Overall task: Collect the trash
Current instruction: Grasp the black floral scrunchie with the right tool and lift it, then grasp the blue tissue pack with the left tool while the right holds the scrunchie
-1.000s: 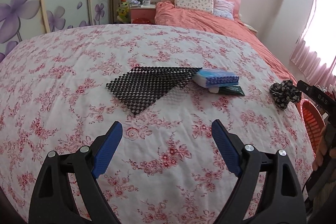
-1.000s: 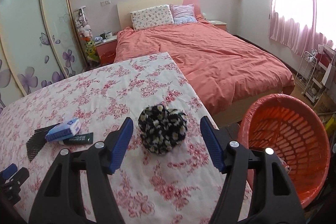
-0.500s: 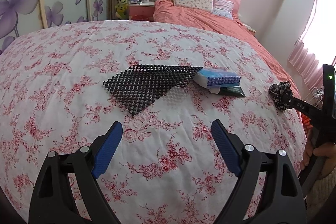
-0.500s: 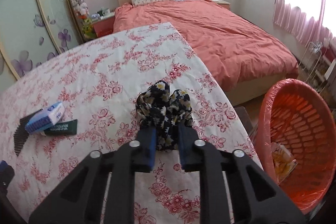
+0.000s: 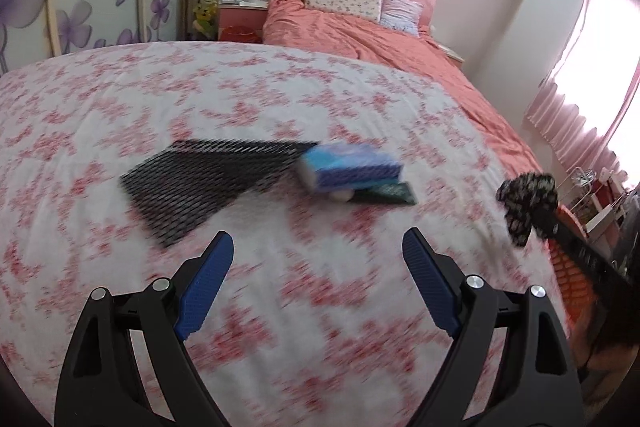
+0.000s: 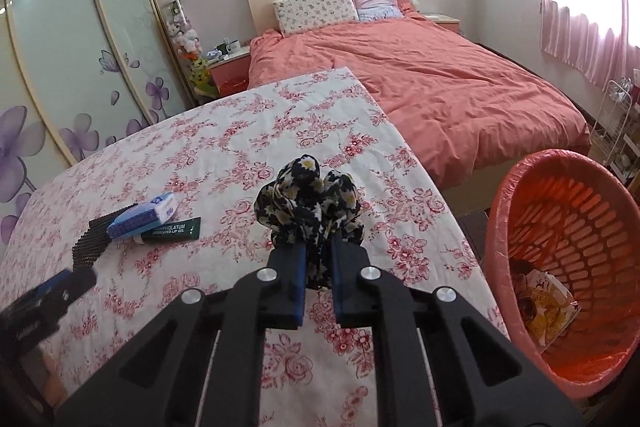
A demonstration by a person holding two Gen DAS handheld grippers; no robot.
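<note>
Here, right claw (image 6: 318,277) closing, pinching floral fabric scrunchie (image 6: 308,203) above desk (image 6: 208,155), left of orange basket (image 6: 560,267); soft, light, grips anywhere. Left claw (image 5: 318,287) spread, empty.

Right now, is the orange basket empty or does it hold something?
Not empty. The orange basket, lined with a plastic bag, has a crumpled yellowish wrapper lying at its bottom.

Pale pink walls all around, and daylight pours through pink curtains (image 6: 580,27) at the right. A bed (image 6: 420,83) in a salmon cover stands against the far wall, two pillows (image 6: 316,7) at its headboard. Sliding wardrobe doors (image 6: 80,67) with purple flowers line the left, beside a small nightstand (image 6: 230,69).
</note>
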